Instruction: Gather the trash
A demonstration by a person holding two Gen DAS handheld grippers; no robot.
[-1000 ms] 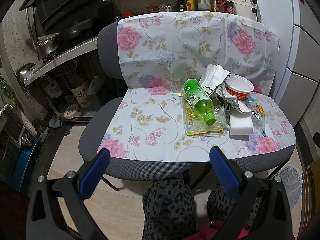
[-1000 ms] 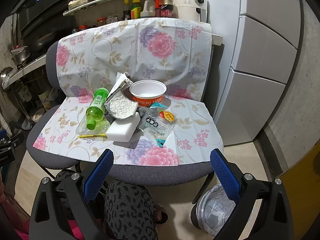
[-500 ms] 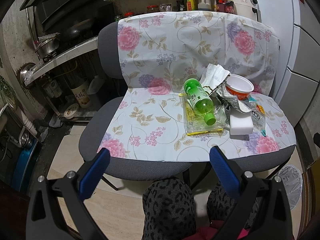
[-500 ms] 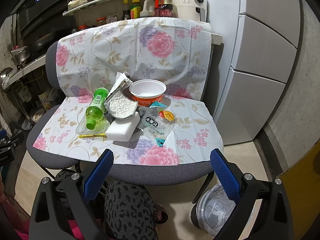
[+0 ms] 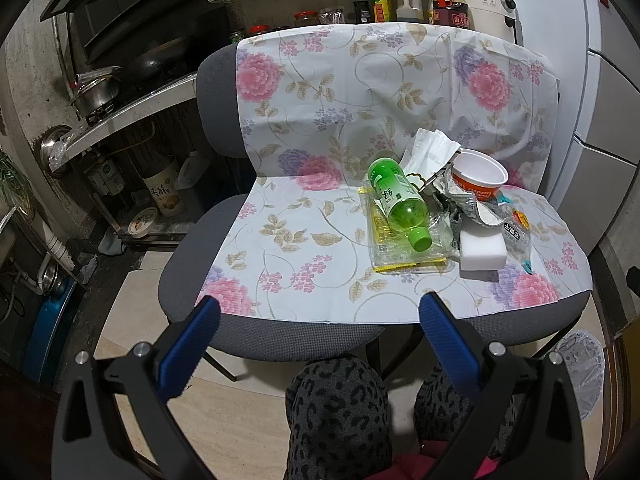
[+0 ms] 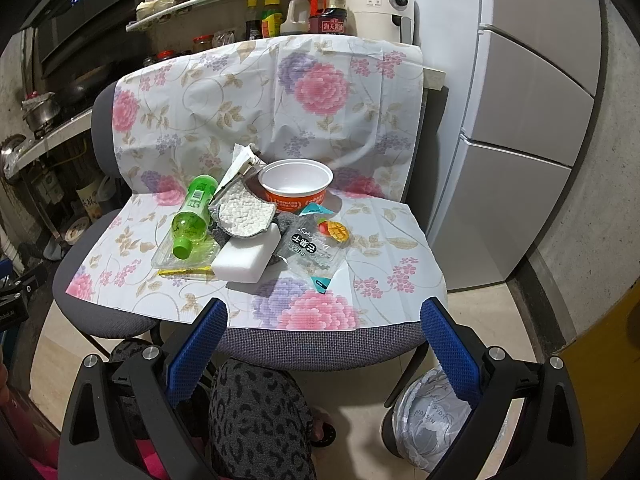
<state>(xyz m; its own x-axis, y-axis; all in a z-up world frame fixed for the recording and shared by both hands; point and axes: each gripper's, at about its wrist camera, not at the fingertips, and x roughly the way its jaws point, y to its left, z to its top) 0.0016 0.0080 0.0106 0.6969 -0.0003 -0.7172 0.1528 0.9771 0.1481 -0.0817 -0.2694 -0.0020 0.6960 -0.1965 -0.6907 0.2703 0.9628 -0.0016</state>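
Nothing has shifted over the last second: both views match the earlier frames, so collection has evidently not yet begun. The left gripper and right gripper hang with jaws spread wide and empty at the bottom of their frames, above the person's patterned knees. The trash sits in a cluster at centre frame on the floral-covered chair seat: a green bottle lying on a clear tray, a white foam block, an orange-banded instant-noodle bowl, crumpled tissue, and a dried-mango pouch bearing Chinese characters too small to read with confidence. A lined bin stands lower right, under the seat edge. Shelf bottle labels are illegible.
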